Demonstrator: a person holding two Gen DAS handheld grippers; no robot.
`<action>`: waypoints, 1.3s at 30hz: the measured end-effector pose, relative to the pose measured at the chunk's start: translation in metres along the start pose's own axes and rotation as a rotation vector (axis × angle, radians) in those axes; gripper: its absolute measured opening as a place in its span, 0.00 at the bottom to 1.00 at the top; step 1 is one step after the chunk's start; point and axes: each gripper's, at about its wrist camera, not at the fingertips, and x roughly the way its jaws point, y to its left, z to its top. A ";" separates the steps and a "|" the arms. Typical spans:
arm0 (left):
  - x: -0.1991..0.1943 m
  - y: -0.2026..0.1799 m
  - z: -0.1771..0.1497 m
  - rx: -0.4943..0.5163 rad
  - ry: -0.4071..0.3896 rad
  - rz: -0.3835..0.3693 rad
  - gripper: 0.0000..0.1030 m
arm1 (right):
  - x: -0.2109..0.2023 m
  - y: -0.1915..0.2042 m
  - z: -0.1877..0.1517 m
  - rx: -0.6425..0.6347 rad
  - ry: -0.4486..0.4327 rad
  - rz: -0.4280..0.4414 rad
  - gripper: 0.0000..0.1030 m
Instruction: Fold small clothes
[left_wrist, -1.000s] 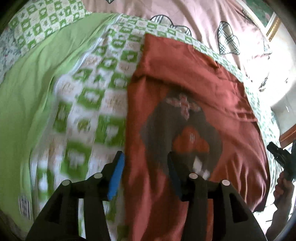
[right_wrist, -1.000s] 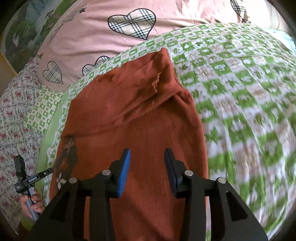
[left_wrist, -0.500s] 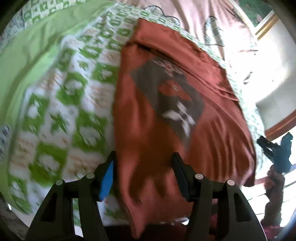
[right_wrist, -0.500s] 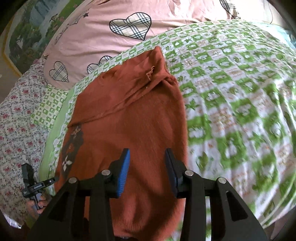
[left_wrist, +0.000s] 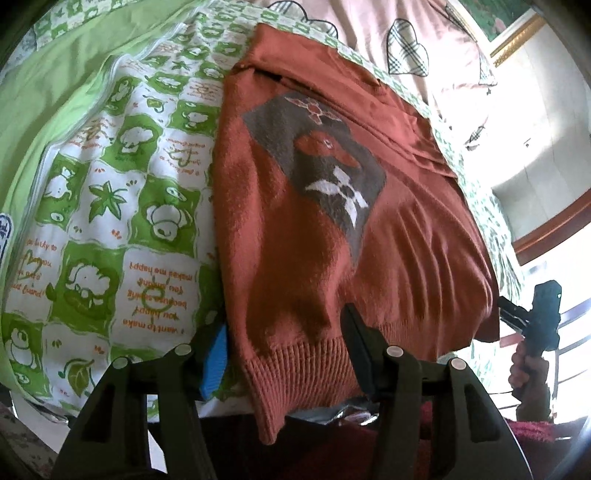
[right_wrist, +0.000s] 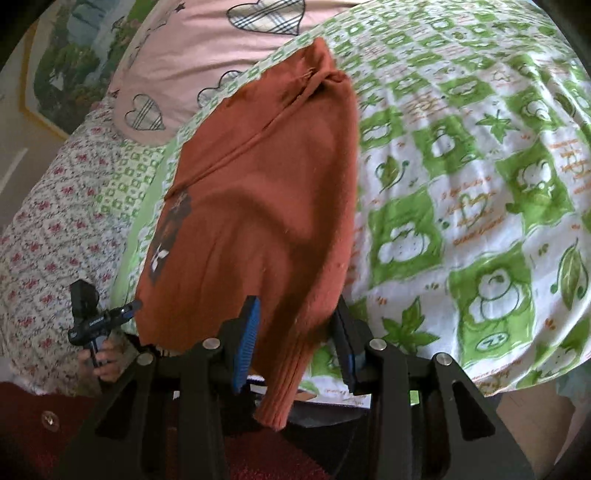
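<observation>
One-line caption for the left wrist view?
Left gripper open astride the ribbed hem of a rust sweater lying on a green-checked quilt.

The green-and-white checked bedsheet (left_wrist: 122, 206) carries orange script in its white squares, upside down in the left wrist view: "I want to make you happy" and "makes me happy" at lower left. The rest is too small or blurred to read.

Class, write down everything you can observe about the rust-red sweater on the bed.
The rust-red sweater looks like soft knit, with a ribbed hem and a grey panel bearing red and white motifs. It lies flat on the green-and-white checked bedspread, sleeves folded in, hem hanging over the near edge. The left gripper straddles one hem corner and the right gripper the other, jaws apart.
</observation>
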 end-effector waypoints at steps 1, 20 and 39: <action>0.000 -0.002 -0.001 0.007 0.004 -0.001 0.54 | 0.000 0.001 -0.001 -0.011 0.007 0.009 0.39; -0.039 -0.002 0.011 -0.063 -0.132 -0.151 0.06 | -0.026 0.006 0.014 -0.032 -0.118 0.278 0.07; -0.023 -0.014 0.231 -0.084 -0.430 -0.223 0.03 | 0.020 0.030 0.229 -0.111 -0.337 0.231 0.07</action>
